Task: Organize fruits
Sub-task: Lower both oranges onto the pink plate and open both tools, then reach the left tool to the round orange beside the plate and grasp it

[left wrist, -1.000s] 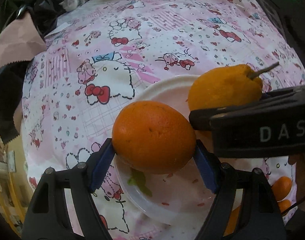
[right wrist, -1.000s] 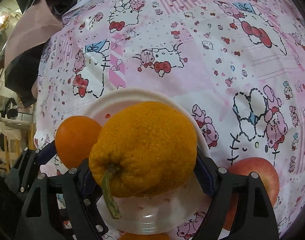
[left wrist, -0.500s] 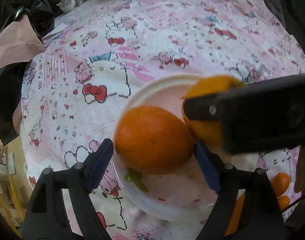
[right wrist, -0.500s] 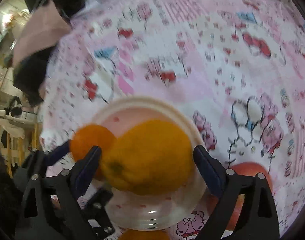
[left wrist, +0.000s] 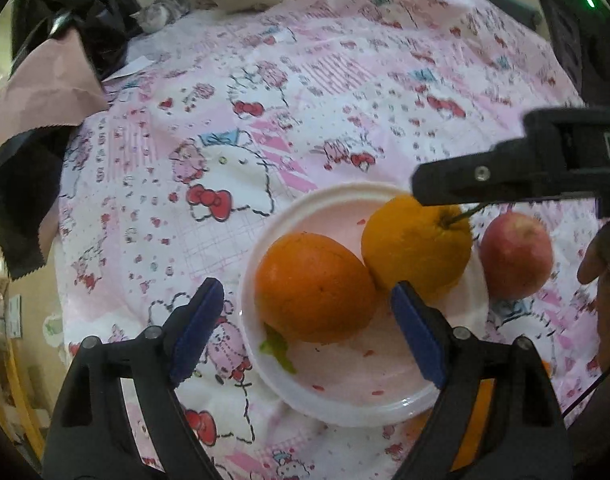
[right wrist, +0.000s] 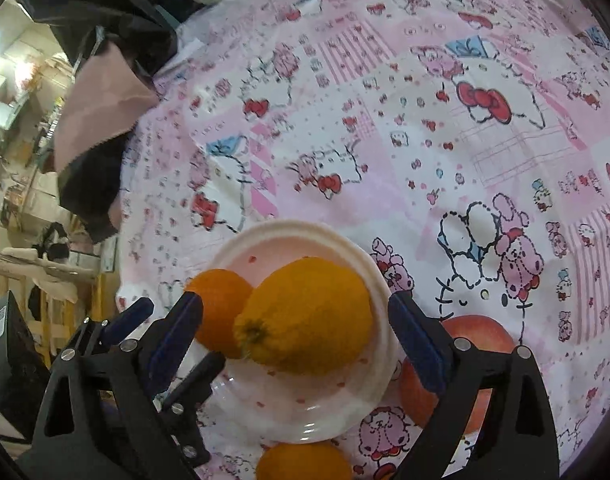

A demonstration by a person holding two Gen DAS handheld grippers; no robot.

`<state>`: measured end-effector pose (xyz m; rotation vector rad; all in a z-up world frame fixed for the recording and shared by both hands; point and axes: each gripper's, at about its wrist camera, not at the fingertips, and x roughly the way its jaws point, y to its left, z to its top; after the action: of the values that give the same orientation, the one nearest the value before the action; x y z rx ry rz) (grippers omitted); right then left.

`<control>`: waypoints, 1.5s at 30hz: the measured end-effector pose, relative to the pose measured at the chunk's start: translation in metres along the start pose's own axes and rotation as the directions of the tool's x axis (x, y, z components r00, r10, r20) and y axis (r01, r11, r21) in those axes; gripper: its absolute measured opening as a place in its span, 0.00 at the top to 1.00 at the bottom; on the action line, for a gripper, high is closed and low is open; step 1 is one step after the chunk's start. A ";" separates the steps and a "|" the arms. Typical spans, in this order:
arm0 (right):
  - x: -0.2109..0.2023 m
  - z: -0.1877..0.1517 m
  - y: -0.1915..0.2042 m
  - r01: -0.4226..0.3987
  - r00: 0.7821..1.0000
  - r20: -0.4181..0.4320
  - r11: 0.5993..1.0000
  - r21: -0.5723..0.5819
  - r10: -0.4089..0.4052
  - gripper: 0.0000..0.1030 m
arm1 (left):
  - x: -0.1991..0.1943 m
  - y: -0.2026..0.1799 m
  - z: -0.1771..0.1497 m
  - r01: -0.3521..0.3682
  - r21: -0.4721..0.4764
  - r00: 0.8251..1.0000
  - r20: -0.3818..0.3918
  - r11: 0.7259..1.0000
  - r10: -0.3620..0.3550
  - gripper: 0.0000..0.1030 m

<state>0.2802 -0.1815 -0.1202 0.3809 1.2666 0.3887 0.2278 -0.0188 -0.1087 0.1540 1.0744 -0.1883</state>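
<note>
1. My left tongs stand spread above the white plate, the blue pads clear of the orange between them, gripping nothing.
2. My right tongs also stand wide, their pads apart from the yellow citrus, which lies on the plate with its stem end toward the camera.
3. In the left wrist view, the orange sits at the plate's 8 o'clock side and the yellow citrus at its 2 o'clock side, the two fruits touching.
4. A red apple rests off the plate at its 3 o'clock side, on the pink cartoon-print cloth that covers the surface.
5. In the right wrist view, another small orange lies just beyond the plate's rim at 6 o'clock.
6. Dark and pink fabric is heaped at the cloth's 9 o'clock edge.
</note>
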 end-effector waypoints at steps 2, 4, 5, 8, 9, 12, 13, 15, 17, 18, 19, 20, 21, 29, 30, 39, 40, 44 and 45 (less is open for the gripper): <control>-0.012 -0.002 0.001 -0.005 1.000 0.021 1.000 0.000 0.005 0.07 | -0.014 0.005 0.000 0.010 -0.037 1.000 0.020 0.999 -0.009 0.19; -0.024 -0.004 0.001 -0.007 0.999 0.041 1.000 0.001 0.007 0.07 | -0.027 0.007 -0.001 0.006 -0.056 0.999 0.041 0.998 -0.004 0.19; -0.031 -0.006 0.001 -0.005 0.999 0.051 1.000 0.000 0.005 0.07 | -0.031 0.007 -0.001 0.004 -0.061 0.999 0.048 0.998 -0.001 0.19; -0.051 -0.014 0.002 0.015 0.997 0.082 1.000 -0.016 -0.013 0.07 | -0.054 0.004 -0.006 -0.006 -0.072 0.996 0.086 0.997 0.012 0.19; -0.058 -0.018 0.001 0.020 0.996 0.090 1.000 -0.020 -0.018 0.07 | -0.061 0.003 -0.008 -0.003 -0.074 0.995 0.097 0.997 0.010 0.19; -0.075 -0.029 -0.002 0.035 0.994 0.108 0.999 -0.021 -0.033 0.07 | -0.081 -0.001 -0.014 -0.004 -0.083 0.992 0.128 0.997 0.014 0.19; -0.081 -0.033 -0.004 0.040 0.993 0.115 0.999 -0.017 -0.037 0.07 | -0.085 -0.001 -0.016 0.000 -0.089 0.991 0.134 0.996 0.012 0.19; -0.091 -0.041 -0.008 0.059 0.990 0.131 0.998 -0.004 -0.058 0.07 | -0.097 -0.003 -0.023 0.007 -0.108 0.989 0.145 0.994 0.008 0.19; -0.103 -0.053 -0.010 0.096 0.983 0.156 0.995 0.008 -0.096 0.07 | -0.103 -0.006 -0.028 0.011 -0.115 0.989 0.149 0.993 0.006 0.19; -0.106 -0.057 -0.011 0.110 0.980 0.164 0.994 0.009 -0.110 0.07 | -0.107 -0.009 -0.033 0.009 -0.116 0.988 0.152 0.993 0.008 0.19; -0.113 -0.064 -0.011 0.129 0.975 0.179 0.992 0.007 -0.128 0.07 | -0.110 -0.012 -0.036 0.007 -0.114 0.988 0.155 0.993 0.011 0.19; -0.118 -0.069 -0.011 0.142 0.972 0.189 0.990 0.003 -0.140 0.07 | -0.114 -0.017 -0.041 0.006 -0.110 0.988 0.157 0.994 0.011 0.19; -0.120 -0.074 -0.010 0.151 0.970 0.192 0.989 -0.002 -0.148 0.07 | -0.115 -0.019 -0.044 0.008 -0.107 0.988 0.157 0.994 0.009 0.19; -0.143 -0.119 -0.026 0.149 0.965 0.208 0.987 0.056 -0.158 0.07 | -0.121 -0.040 -0.079 0.030 -0.127 0.994 0.111 0.991 -0.016 0.19; -0.145 -0.123 -0.028 0.150 0.965 0.208 0.987 0.063 -0.160 0.07 | -0.120 -0.041 -0.083 0.034 -0.134 0.995 0.103 0.990 -0.020 0.19; -0.148 -0.151 -0.043 0.125 0.969 0.204 0.989 0.080 -0.139 0.07 | -0.123 -0.051 -0.101 0.016 -0.156 0.997 0.081 0.988 -0.004 0.19; -0.148 -0.152 -0.044 0.124 0.969 0.203 0.989 0.075 -0.137 0.07 | -0.123 -0.052 -0.101 0.015 -0.159 0.997 0.078 0.987 -0.003 0.19; -0.152 -0.155 -0.048 0.140 0.965 0.213 0.987 0.077 -0.153 0.07 | -0.120 -0.050 -0.105 0.005 -0.201 0.999 0.050 0.980 0.005 0.19; -0.153 -0.156 -0.049 0.143 0.964 0.216 0.986 0.082 -0.157 0.07 | -0.119 -0.050 -0.106 0.004 -0.210 0.999 0.042 0.978 0.005 0.19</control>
<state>0.0947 -0.2889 -0.0550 0.3705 1.0831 0.1700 0.0707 -0.0349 -0.0550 -0.0394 1.0447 -0.0761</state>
